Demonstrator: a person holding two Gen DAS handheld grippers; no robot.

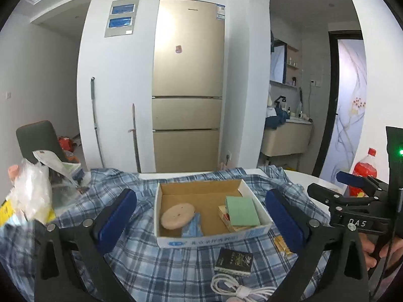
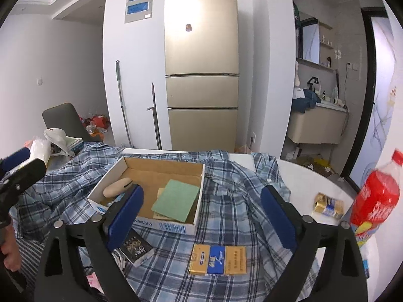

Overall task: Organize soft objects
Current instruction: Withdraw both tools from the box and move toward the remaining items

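An open cardboard box (image 1: 201, 188) (image 2: 161, 171) sits on a blue plaid shirt (image 1: 151, 271) (image 2: 231, 196) spread over the table. Inside lie a round beige puff (image 1: 177, 215) (image 2: 118, 187), a green sponge (image 1: 242, 211) (image 2: 176, 200), a blue packet (image 1: 193, 226) and a yellow pack (image 1: 226, 217). My left gripper (image 1: 201, 216) is open and empty, its blue pads either side of the box. My right gripper (image 2: 201, 216) is open and empty, above the shirt right of the box. It also shows in the left wrist view (image 1: 352, 196).
On the shirt lie a black pack (image 1: 234, 261) (image 2: 137, 248), a white cable (image 1: 239, 289) and a yellow-blue box (image 2: 217, 259). A red soda bottle (image 2: 375, 201) (image 1: 364, 173) and a gold packet (image 2: 327, 205) stand right. Plastic bags (image 1: 32, 191) pile up left.
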